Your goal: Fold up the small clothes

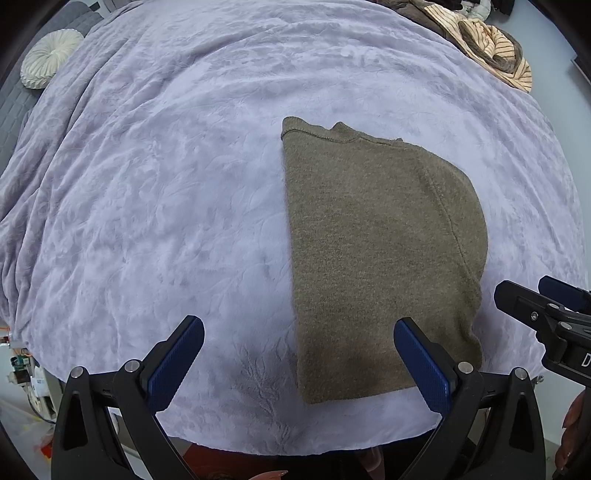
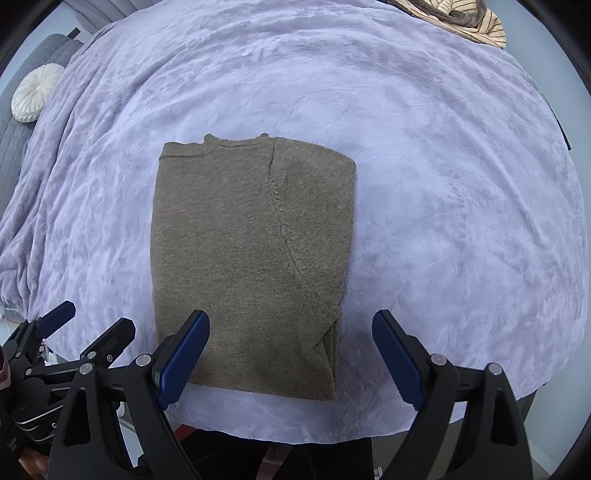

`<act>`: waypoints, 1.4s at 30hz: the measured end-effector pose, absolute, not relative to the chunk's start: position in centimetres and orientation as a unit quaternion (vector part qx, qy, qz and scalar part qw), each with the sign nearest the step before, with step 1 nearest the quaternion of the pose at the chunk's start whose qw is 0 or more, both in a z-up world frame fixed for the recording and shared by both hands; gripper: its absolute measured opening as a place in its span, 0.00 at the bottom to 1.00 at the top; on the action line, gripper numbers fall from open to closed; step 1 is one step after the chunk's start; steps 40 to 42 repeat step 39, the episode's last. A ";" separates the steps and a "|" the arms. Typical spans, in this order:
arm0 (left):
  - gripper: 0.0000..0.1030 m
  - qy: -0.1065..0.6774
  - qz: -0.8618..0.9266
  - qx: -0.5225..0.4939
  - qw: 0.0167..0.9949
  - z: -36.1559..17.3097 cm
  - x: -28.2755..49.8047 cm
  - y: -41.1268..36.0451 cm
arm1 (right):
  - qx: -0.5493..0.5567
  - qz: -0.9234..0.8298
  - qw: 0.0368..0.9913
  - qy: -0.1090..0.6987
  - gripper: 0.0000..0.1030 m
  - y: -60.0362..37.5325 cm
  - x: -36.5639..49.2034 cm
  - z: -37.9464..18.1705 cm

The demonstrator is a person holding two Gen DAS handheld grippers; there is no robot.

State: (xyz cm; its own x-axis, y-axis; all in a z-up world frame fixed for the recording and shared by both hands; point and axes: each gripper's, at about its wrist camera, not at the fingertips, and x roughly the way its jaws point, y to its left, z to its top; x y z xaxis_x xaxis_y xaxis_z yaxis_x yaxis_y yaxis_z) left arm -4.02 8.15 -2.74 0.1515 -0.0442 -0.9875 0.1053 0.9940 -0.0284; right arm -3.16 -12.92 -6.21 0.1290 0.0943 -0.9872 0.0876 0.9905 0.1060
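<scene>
An olive-brown knit sweater (image 1: 380,251) lies folded into a long rectangle on the lavender blanket (image 1: 166,206); it also shows in the right wrist view (image 2: 251,254). My left gripper (image 1: 299,354) is open and empty, above the near edge of the bed, its right finger over the sweater's near end. My right gripper (image 2: 291,350) is open and empty, straddling the sweater's near right corner. Each gripper shows in the other's view: the right one (image 1: 546,302) at the right, the left one (image 2: 85,325) at the lower left.
A striped beige and brown pile of clothes (image 1: 491,48) lies at the far right corner of the bed, seen also in the right wrist view (image 2: 465,18). A round white pleated cushion (image 1: 50,59) sits on a grey quilted cover at the far left. The bed's near edge runs just below the grippers.
</scene>
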 end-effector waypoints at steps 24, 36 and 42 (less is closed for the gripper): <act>1.00 0.652 -0.042 0.031 0.756 -3.0 -3.5 8.3 | 0.069 0.000 0.747 0.661 0.89 -12.8 -3.0 -6.2; 1.00 0.650 -0.037 0.039 0.758 -3.0 -3.6 8.4 | 0.068 0.002 0.744 0.664 0.89 -13.2 -2.7 -6.6; 1.00 0.651 -0.041 0.037 0.757 -3.1 -3.7 8.2 | 0.068 0.000 0.744 0.665 0.89 -13.2 -2.6 -6.6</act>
